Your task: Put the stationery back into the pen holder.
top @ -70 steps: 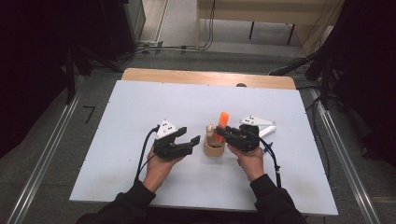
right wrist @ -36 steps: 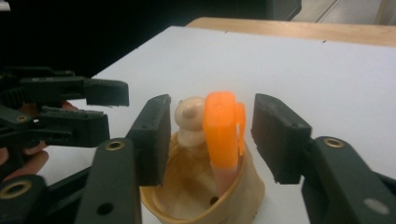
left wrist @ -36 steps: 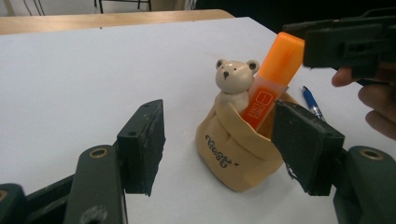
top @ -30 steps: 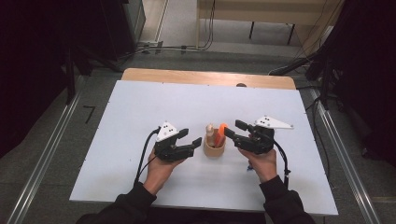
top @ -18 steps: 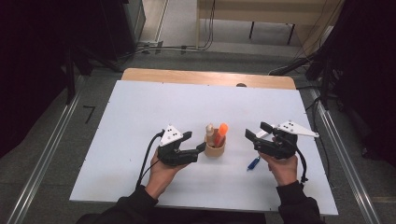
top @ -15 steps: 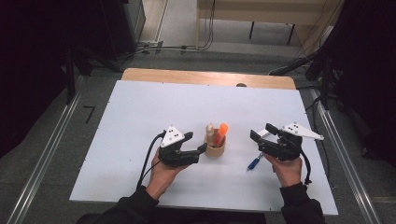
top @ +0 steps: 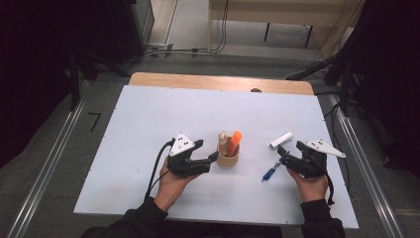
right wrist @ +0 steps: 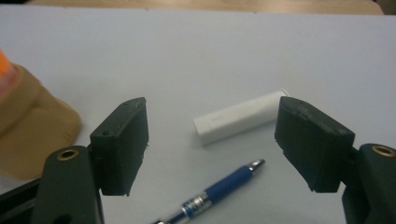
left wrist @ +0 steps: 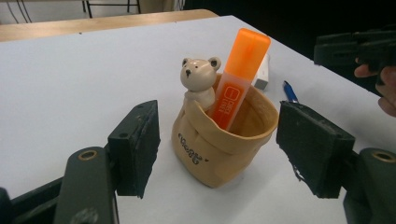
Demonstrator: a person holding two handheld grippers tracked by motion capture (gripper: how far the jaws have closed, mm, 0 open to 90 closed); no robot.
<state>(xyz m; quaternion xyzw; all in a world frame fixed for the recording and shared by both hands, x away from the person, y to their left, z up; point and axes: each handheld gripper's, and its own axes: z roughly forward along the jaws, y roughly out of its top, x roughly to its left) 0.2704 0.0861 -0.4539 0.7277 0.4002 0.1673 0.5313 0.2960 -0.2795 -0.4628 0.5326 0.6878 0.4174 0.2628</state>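
Observation:
A tan pen cup (top: 228, 158) with a small bear figure (left wrist: 198, 79) stands mid-table, and an orange highlighter (left wrist: 238, 79) leans inside it. My left gripper (top: 210, 159) is open, and the cup (left wrist: 205, 154) sits between its pads (left wrist: 135, 147) without touching them; its jaws have just been opening. My right gripper (top: 285, 154) is open to the right of the cup, low over the table, its jaws also just opened. In the right gripper view, a white tube (right wrist: 240, 116) and a blue pen (right wrist: 219, 189) lie ahead of its empty jaws (right wrist: 218, 144).
The white tube (top: 281, 140) and blue pen (top: 270, 172) lie on the white tabletop (top: 148, 124) between the cup and the right hand. A wooden strip (top: 198, 80) runs along the far edge. Dark floor and cables surround the table.
The right gripper has let go of the orange highlighter, which now stands in the cup. It has moved right and down to the pen and tube. The left gripper stayed put.

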